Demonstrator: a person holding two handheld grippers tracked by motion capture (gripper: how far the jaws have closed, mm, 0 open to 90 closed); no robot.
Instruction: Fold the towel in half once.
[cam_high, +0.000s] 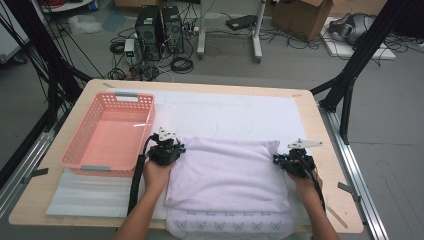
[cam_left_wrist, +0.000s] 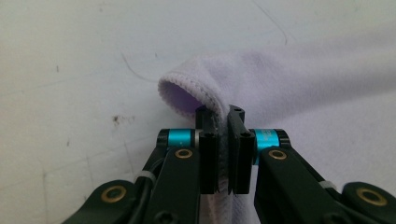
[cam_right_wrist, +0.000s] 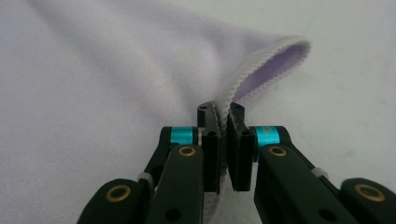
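Towel (cam_high: 227, 172): soft lilac cloth, folded, lying at the near middle of the table (cam_high: 320, 125), its stitched hem lifted at both far corners.
Left gripper (cam_left_wrist: 223, 149): jaws clamped on the towel's left hem.
Right gripper (cam_right_wrist: 223, 147): jaws pinching the right hem.
Room: bare white mat (cam_high: 235, 112) beyond the towel.
Basket (cam_high: 107, 167): pink plastic lattice, left of the towel, nothing inside.

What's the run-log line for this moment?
left gripper: shut on towel far-left corner | right gripper: shut on far-right corner | pink basket: beside towel
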